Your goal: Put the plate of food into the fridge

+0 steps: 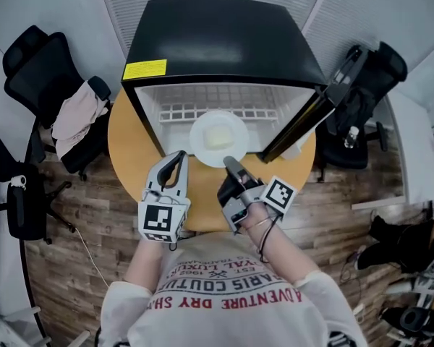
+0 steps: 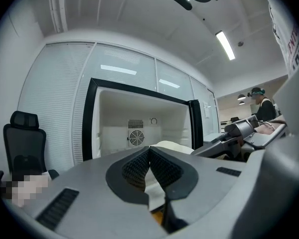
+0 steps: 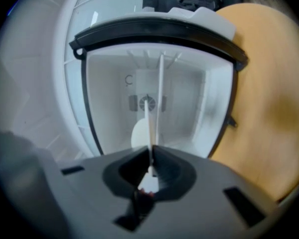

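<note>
My right gripper: jaws pinching plate by near rim. Plate at fridge mouth, not yet set down. My left gripper: jaws pressed together, empty, just beside plate. Risk: one-edge grip lets plate sag, food slides; rim clips wire shelf. Count: one plate, one food lump, one fridge, one bench.

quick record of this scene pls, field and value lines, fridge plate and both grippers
fridge: black, on round wooden table
door: open, swung to the right
plate of food: level, at the fridge's opening, partly inside
right gripper: fingers shut on the plate's near rim
left gripper: fingers together, beside the plate's left edge, contact unclear
</note>
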The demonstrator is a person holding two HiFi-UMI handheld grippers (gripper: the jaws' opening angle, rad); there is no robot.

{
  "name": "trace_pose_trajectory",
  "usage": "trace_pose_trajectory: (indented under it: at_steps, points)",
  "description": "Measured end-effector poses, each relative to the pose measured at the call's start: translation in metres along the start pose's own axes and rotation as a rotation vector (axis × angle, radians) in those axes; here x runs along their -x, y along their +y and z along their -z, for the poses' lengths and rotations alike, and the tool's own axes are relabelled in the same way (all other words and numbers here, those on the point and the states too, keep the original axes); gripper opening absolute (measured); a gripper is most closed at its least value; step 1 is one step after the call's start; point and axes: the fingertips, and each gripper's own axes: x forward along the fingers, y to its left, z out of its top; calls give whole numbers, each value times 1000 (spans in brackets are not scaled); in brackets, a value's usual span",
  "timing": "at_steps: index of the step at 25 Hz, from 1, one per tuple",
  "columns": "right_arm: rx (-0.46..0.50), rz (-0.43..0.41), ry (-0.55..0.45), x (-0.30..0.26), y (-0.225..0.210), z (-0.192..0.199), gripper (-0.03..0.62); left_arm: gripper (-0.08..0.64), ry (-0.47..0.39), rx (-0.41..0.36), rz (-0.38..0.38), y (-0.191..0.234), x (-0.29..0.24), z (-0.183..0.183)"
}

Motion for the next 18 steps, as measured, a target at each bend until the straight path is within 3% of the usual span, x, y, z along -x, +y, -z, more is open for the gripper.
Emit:
trace_pose_trajectory:
  at_steps: [9, 18]
  points:
    - [-6, 30, 39, -41, 0, -18, 40, 32, 15, -6, -65, 24, -22, -1]
    - [-27, 44, 25, -71, -3, -36, 40, 34, 35, 12, -76, 35, -41, 4]
